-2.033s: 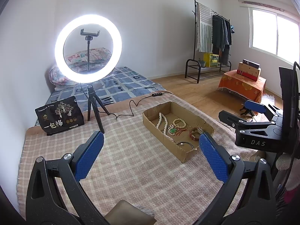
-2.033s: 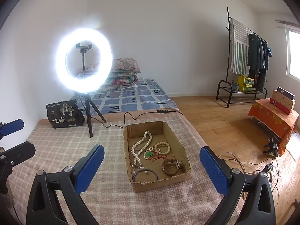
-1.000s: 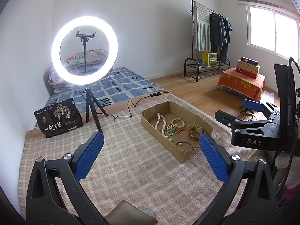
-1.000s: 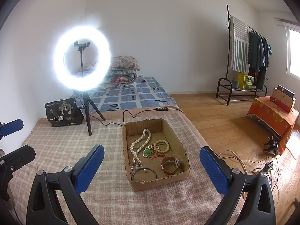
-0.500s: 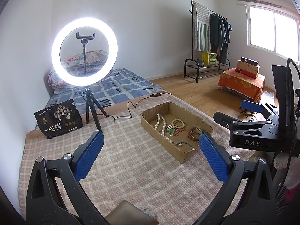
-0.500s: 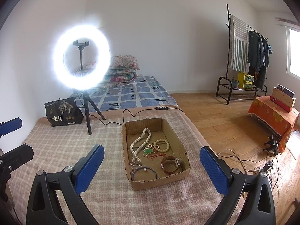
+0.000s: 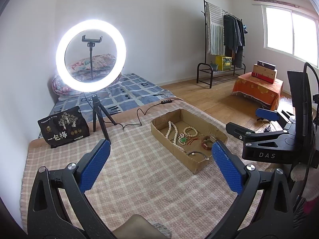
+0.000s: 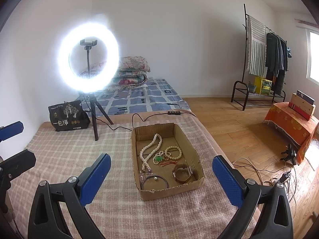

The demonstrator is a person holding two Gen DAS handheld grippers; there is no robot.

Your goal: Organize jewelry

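Right now all the jewelry lies together inside the cardboard box [image 8: 187, 145] on the checked blanket [image 8: 79, 151]: a long white bead necklace [image 8: 150, 149] along the left side, a pale bead bracelet [image 8: 175, 152] beside it, a green pendant [image 8: 159, 159] on red cord between them, a brown watch [image 8: 182, 172] and a thin dark bangle [image 8: 154, 181] toward the near wall. Both the left gripper [image 7: 160, 162] and the right gripper [image 8: 161, 172] hang above the blanket with jaws spread wide and nothing between them.

Such a scene fits pieces just gathered into the box as well as pieces waiting to be sorted out of it, so I name no move. For any pick from this box, I judge it best to come straight down, clear of the cardboard walls, and close on one piece alone. The necklace, pendant cord and bracelet seem to touch or overlap, though the view is too small to be sure, so a lift there could drag a neighbour along.
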